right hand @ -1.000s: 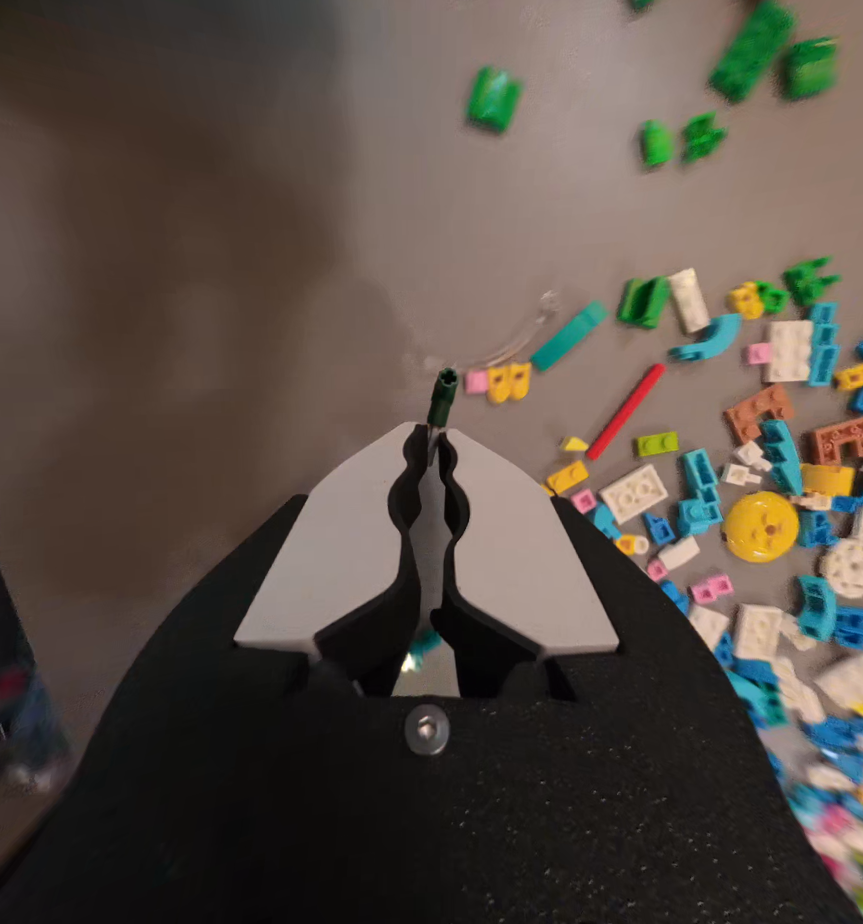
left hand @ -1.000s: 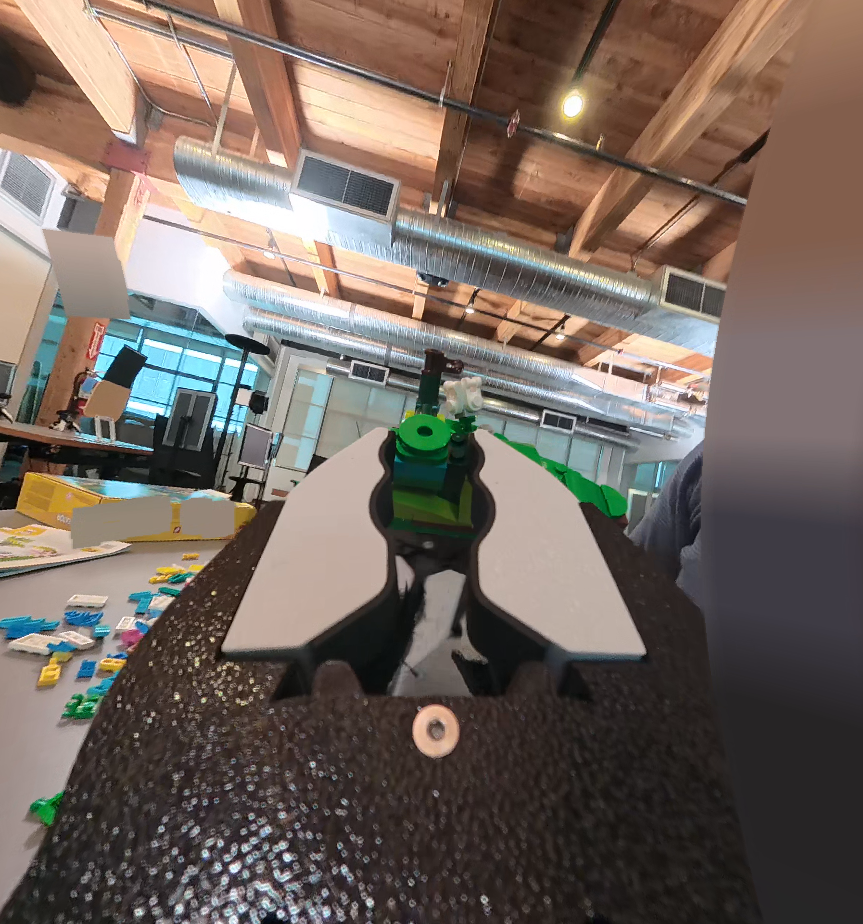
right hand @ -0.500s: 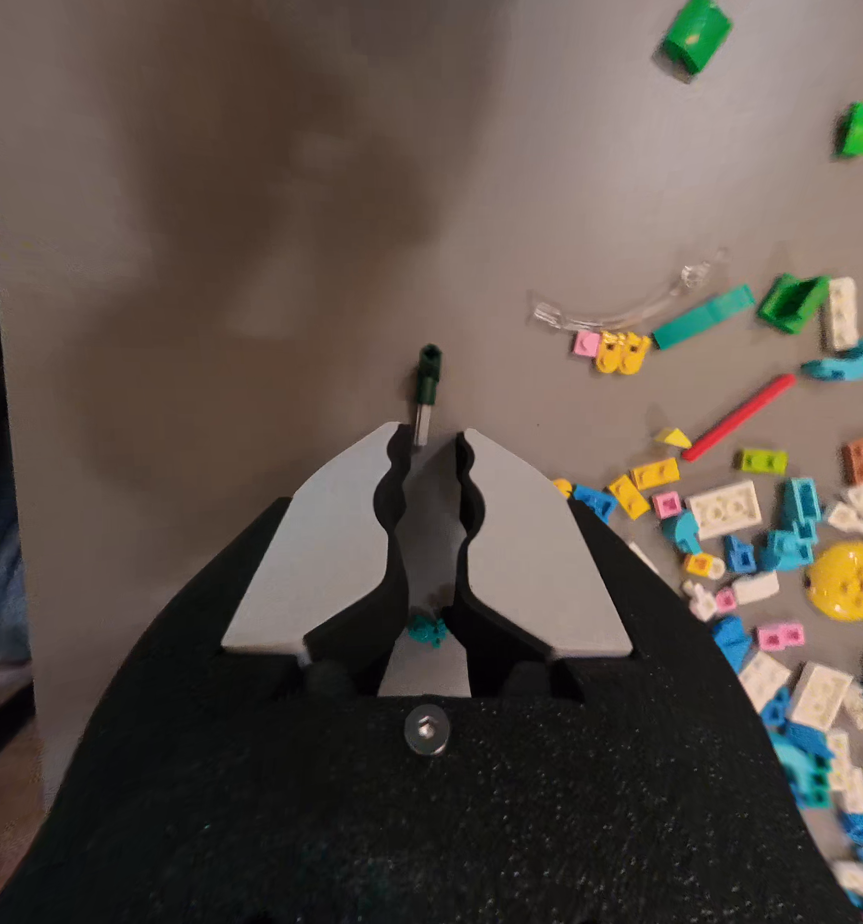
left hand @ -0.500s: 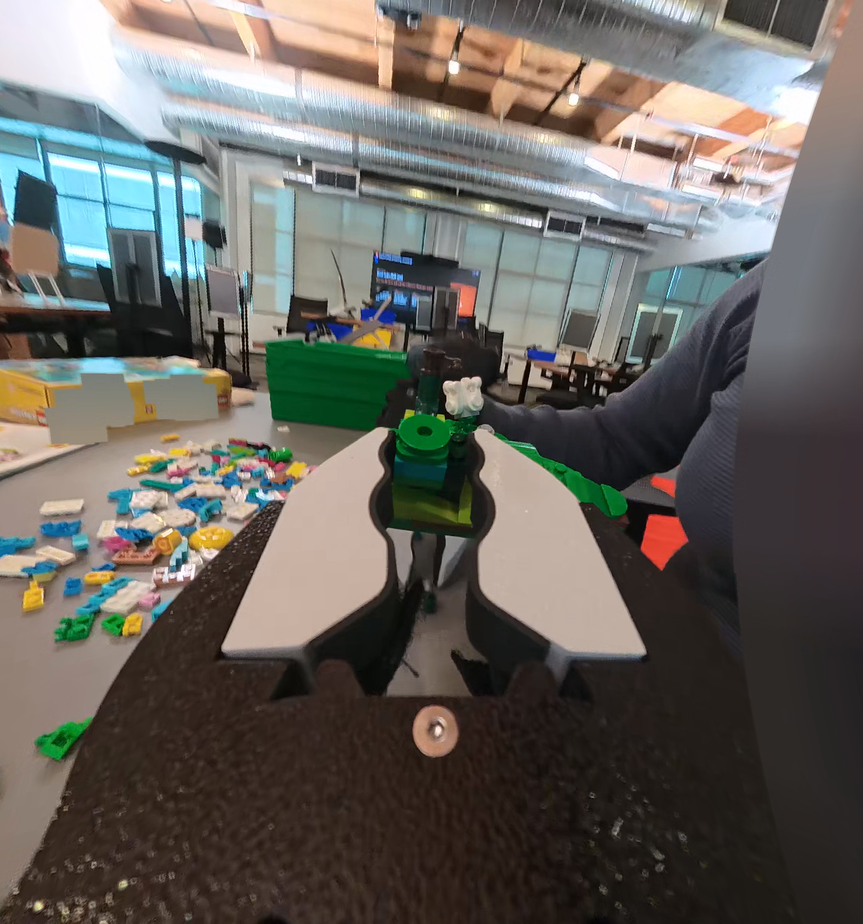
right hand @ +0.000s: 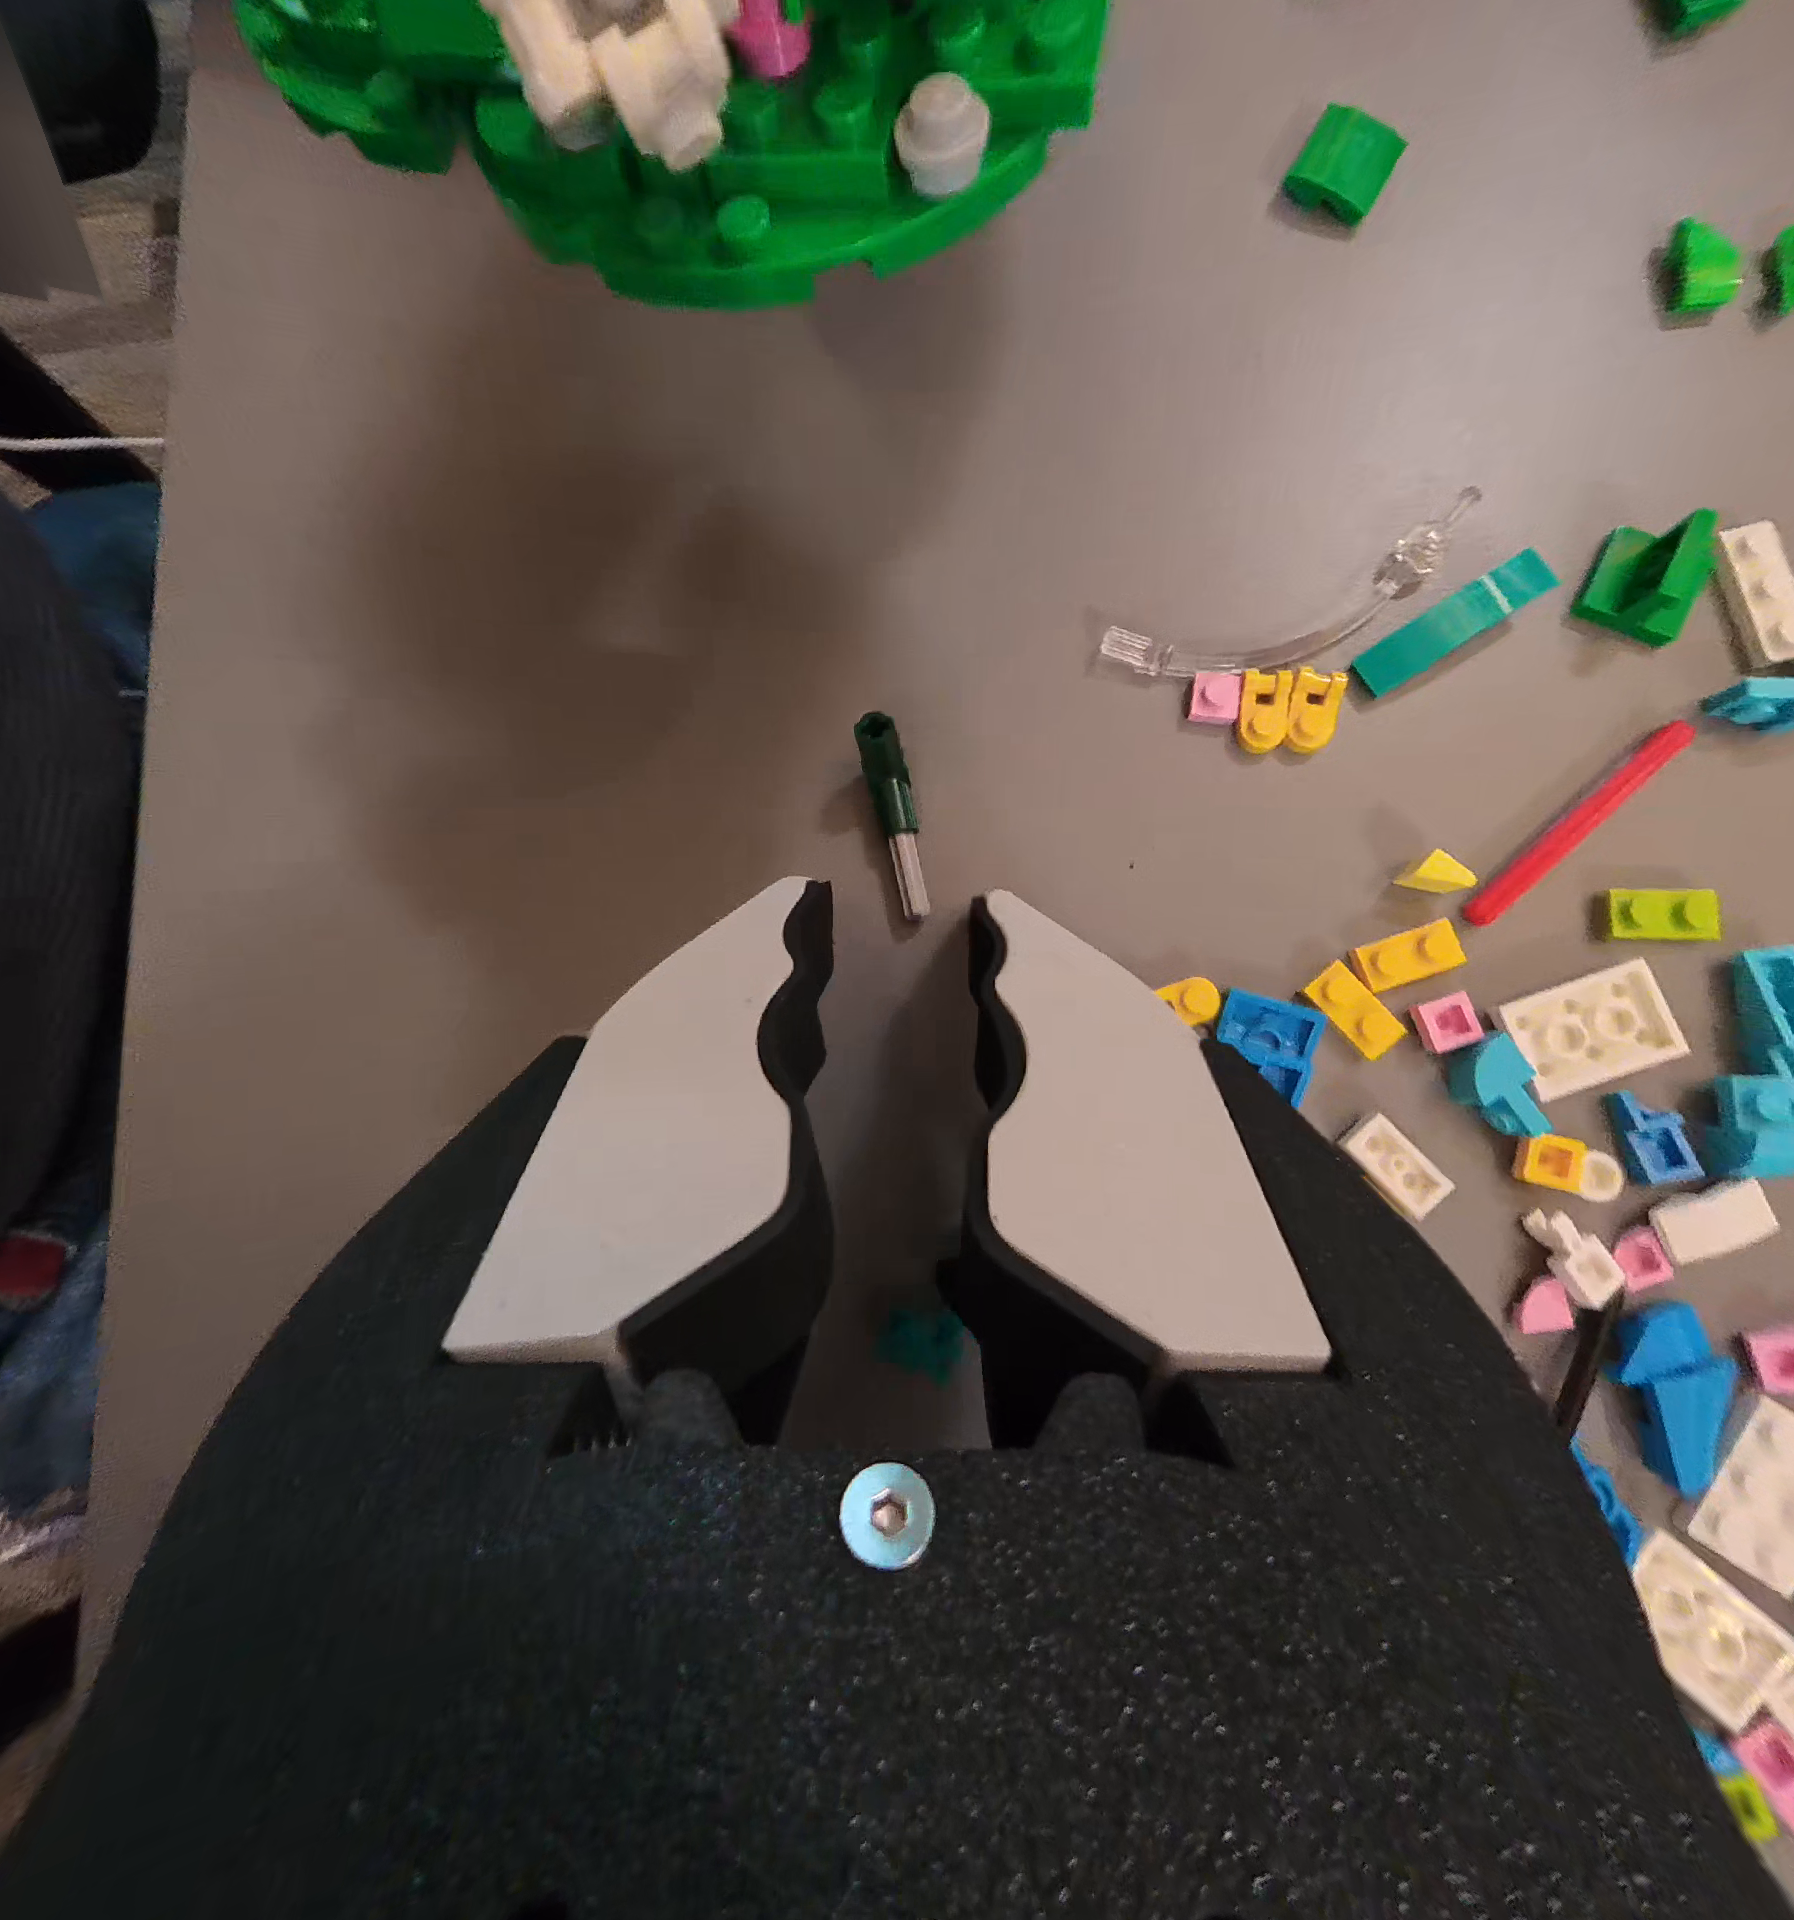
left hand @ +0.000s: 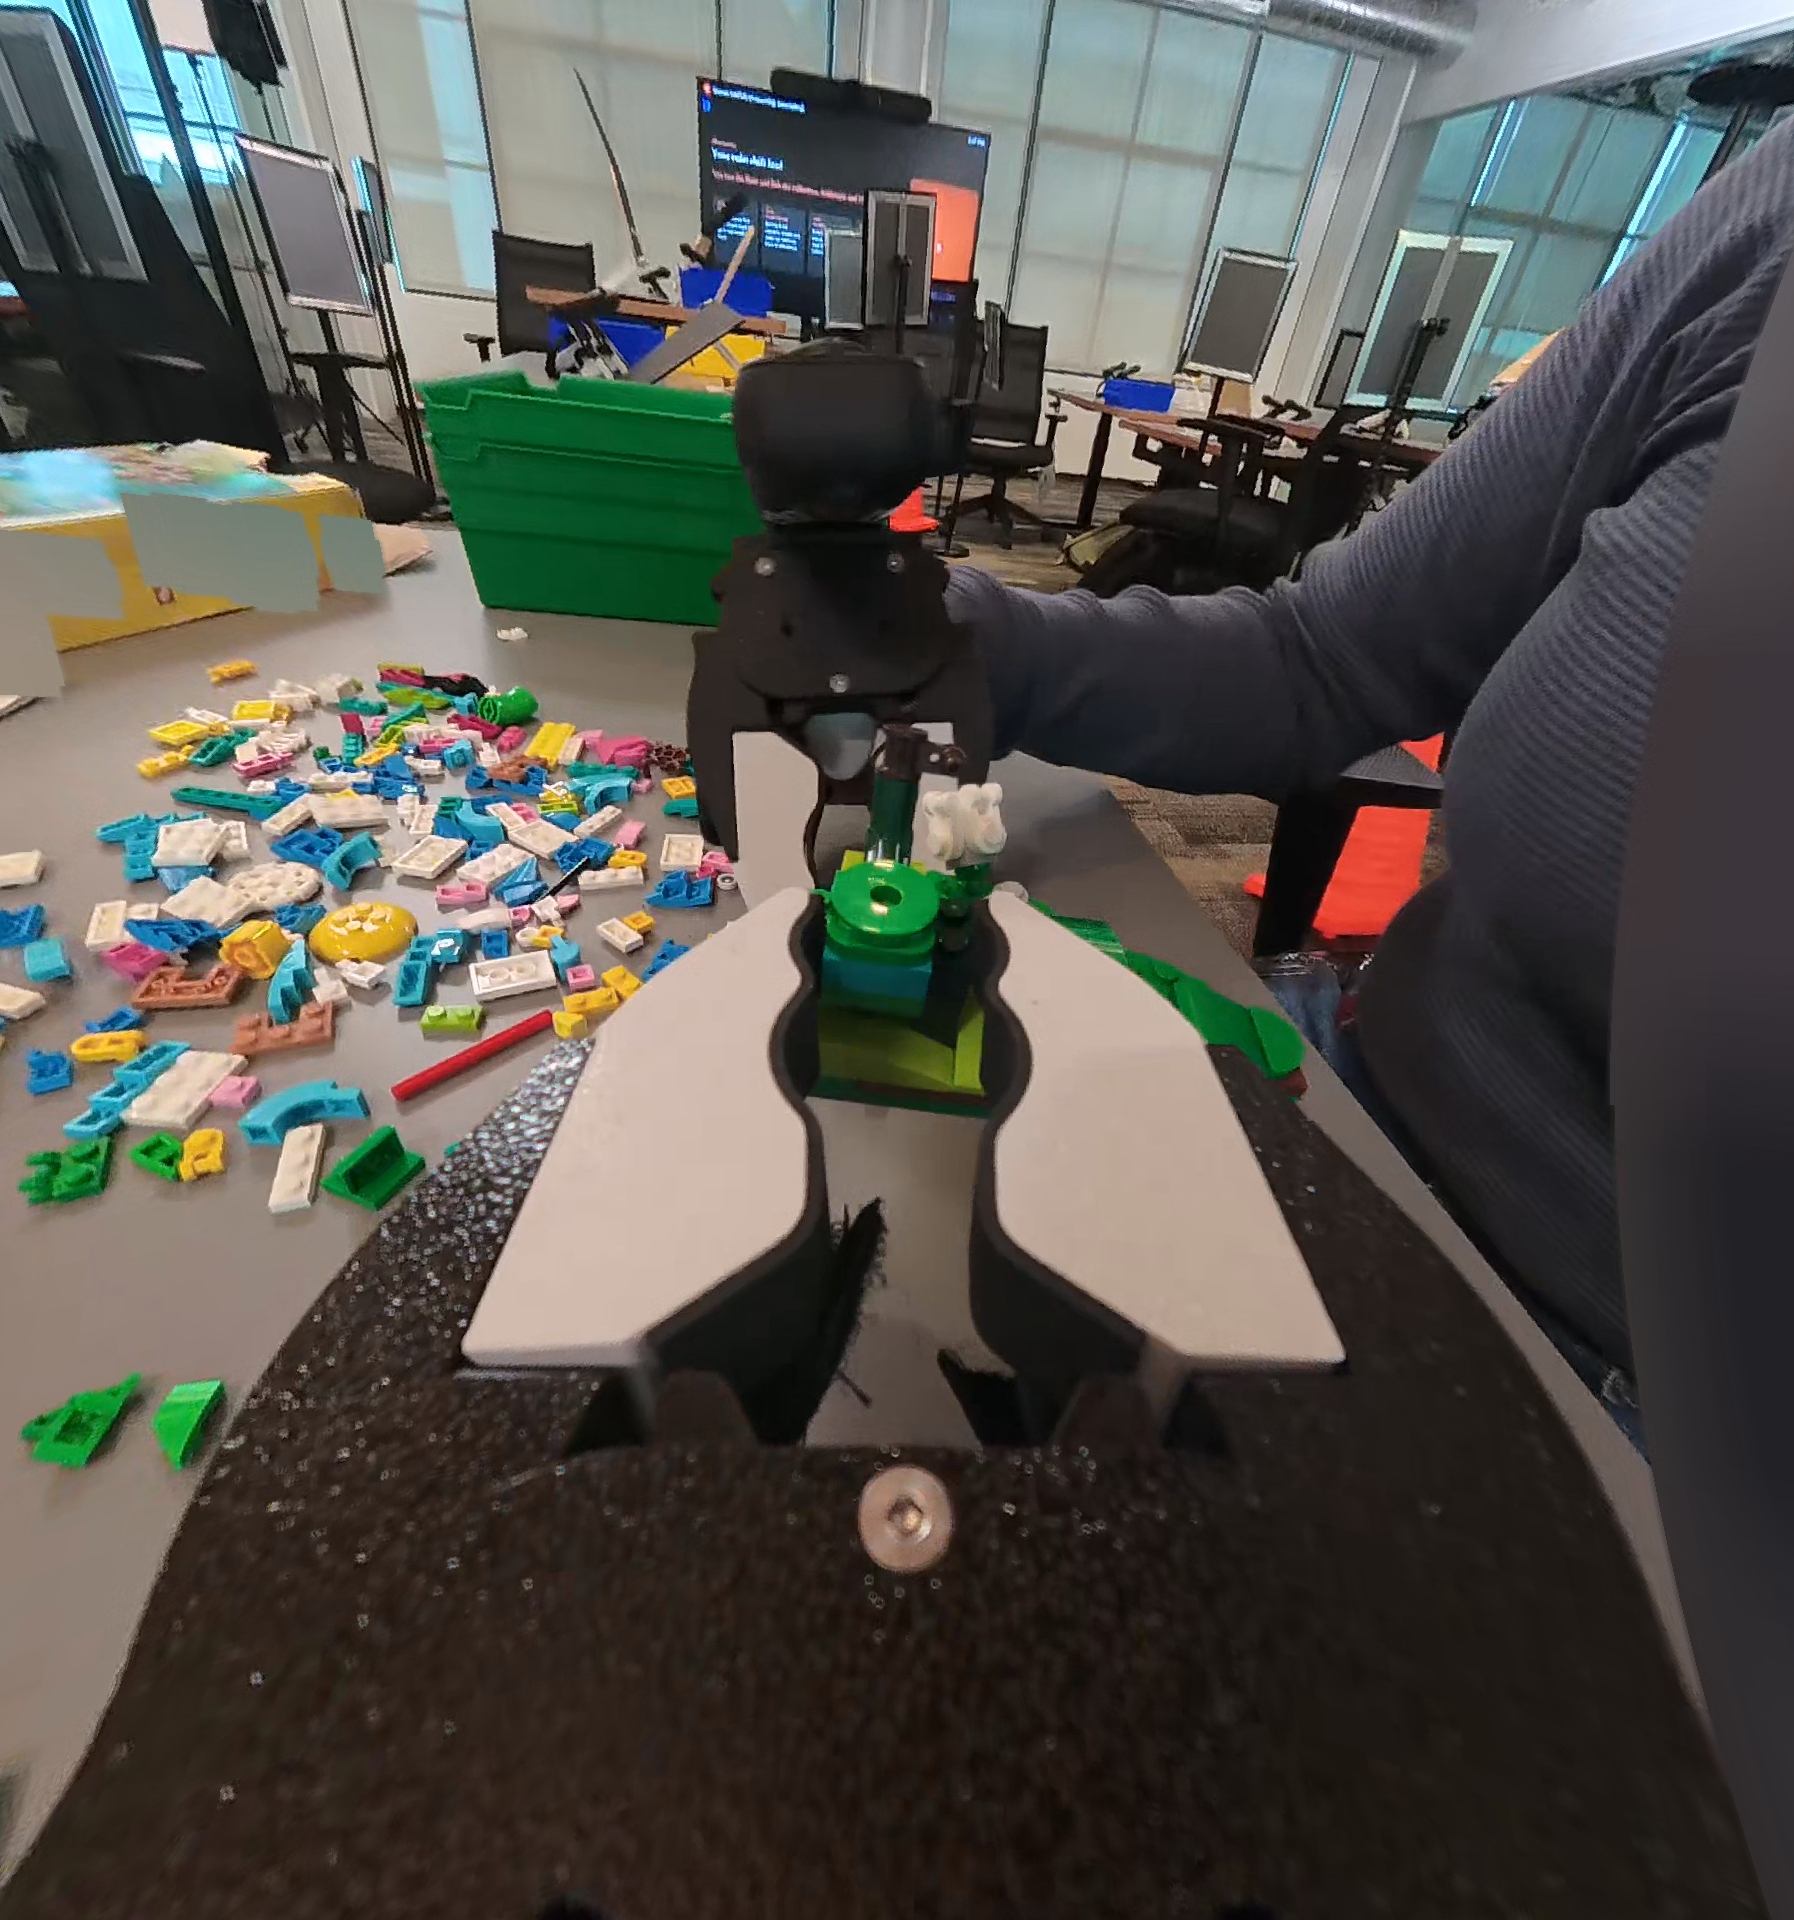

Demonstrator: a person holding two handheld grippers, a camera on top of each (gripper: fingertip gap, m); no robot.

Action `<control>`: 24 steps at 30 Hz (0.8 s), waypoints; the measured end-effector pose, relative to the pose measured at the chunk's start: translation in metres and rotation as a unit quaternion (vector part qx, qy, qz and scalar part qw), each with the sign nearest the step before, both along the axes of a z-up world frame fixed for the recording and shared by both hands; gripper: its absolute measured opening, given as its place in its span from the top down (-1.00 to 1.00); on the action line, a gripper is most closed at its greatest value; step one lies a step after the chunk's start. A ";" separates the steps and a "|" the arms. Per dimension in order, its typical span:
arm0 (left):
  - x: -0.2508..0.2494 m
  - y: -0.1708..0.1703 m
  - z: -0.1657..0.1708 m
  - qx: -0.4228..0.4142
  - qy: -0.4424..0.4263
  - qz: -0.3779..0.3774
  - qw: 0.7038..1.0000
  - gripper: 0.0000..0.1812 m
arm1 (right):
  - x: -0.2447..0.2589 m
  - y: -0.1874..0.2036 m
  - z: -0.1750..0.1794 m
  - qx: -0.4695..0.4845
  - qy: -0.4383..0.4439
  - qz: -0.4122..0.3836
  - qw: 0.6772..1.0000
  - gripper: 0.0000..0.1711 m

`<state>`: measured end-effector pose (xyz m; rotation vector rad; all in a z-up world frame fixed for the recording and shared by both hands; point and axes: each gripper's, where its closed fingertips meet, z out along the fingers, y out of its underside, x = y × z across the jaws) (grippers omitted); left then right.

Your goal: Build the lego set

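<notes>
A dark wall screen [left hand: 839,197] at the back of the room carries lines of light writing beside an orange panel, too small to make out. The yellow box [left hand: 160,566] on the desk [left hand: 249,1278] has its printed face covered by grey patches, so nothing on it can be read. The loose bricks [right hand: 1589,1029] seen from the right wrist bear no writing.
</notes>
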<state>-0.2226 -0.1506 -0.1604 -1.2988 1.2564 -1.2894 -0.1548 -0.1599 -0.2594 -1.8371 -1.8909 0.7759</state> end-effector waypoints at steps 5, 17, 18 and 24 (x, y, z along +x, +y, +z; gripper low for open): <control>-0.004 -0.002 0.001 -0.002 0.006 -0.006 1.000 0.71 | -0.002 -0.001 -0.002 -0.009 -0.026 0.025 0.999 0.96; 0.001 0.002 -0.027 0.046 0.119 0.037 0.991 0.71 | 0.013 0.010 0.047 0.046 -0.215 0.021 0.975 0.97; 0.001 0.004 -0.029 0.050 0.124 0.042 0.990 0.71 | 0.012 0.010 0.053 0.046 -0.231 0.021 0.972 0.97; 0.004 0.002 -0.038 0.030 0.139 0.032 0.989 0.71 | 0.006 0.018 0.066 0.055 -0.313 0.036 0.947 0.98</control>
